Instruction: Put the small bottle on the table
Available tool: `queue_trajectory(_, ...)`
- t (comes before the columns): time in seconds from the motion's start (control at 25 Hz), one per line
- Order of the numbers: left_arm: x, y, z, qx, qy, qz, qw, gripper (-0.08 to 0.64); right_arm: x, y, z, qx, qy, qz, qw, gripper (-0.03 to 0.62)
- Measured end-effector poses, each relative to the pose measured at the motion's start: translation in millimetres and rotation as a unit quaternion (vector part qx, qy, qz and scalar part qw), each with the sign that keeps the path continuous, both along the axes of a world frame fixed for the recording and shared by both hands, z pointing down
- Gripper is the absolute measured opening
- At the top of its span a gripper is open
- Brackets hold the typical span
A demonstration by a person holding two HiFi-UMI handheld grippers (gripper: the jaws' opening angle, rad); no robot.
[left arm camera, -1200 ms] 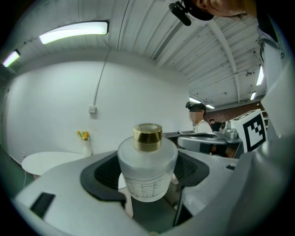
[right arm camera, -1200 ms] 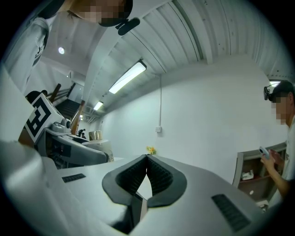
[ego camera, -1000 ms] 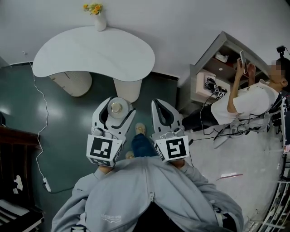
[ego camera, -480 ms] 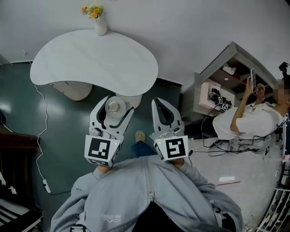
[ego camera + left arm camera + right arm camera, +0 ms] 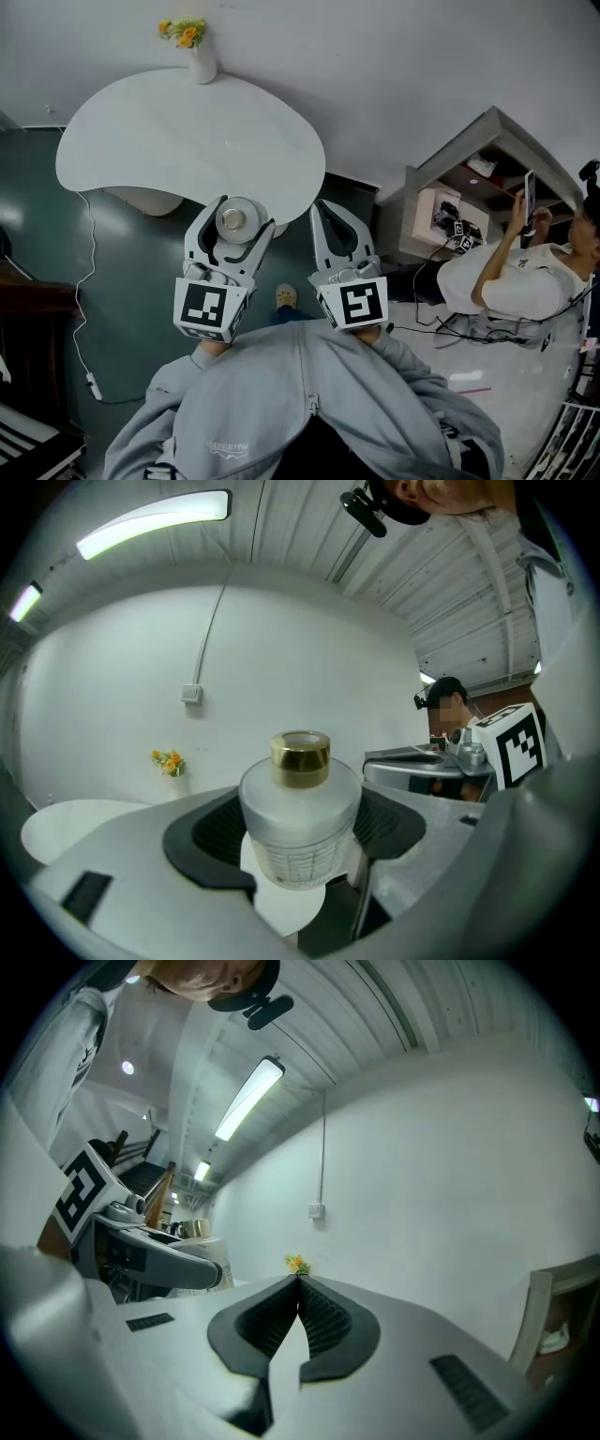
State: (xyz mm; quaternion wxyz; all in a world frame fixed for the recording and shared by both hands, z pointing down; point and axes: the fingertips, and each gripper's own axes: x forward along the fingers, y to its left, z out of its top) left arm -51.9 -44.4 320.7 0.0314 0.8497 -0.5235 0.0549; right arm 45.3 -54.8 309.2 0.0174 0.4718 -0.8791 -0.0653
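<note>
At table's near rim, head view: left gripper (image 5: 242,210) pinches small bottle (image 5: 300,808) by its body, pads (image 5: 214,834) on both flanks. From above only its round shoulder & gold cap (image 5: 234,220) show; base & lower sides hidden. Can't tell if it hangs over white table (image 5: 169,131) or just short of it. Print on frosted glass too small to read. Bottle upright: long axis vertical, cap up, no tilt seen in left gripper view. Right gripper (image 5: 324,206) alongside, jaws pressed together, empty. Flower vase (image 5: 201,64) at table's far edge, well apart from bottle. Seated person (image 5: 511,281) at right, partly cut off by frame.
</note>
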Motion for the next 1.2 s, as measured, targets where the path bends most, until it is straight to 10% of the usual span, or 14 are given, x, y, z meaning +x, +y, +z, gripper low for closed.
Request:
queue_trajectory(0.6, -3.3, -69.2, 7.6, -0.016, -0.007, -0.017, 0.9997, 0.333, -1.4, -71.9, 14.9, -0.022, 0.000, -0.025, 0.999, 0.026)
queue_trajectory(1.2, -21.0, -184.9, 18.3, -0.013, 0.002, 0.053, 0.9985, 0.333, -33.9, -175.2, 28.1, -0.027, 0.005, 0.016, 1.000, 0.026)
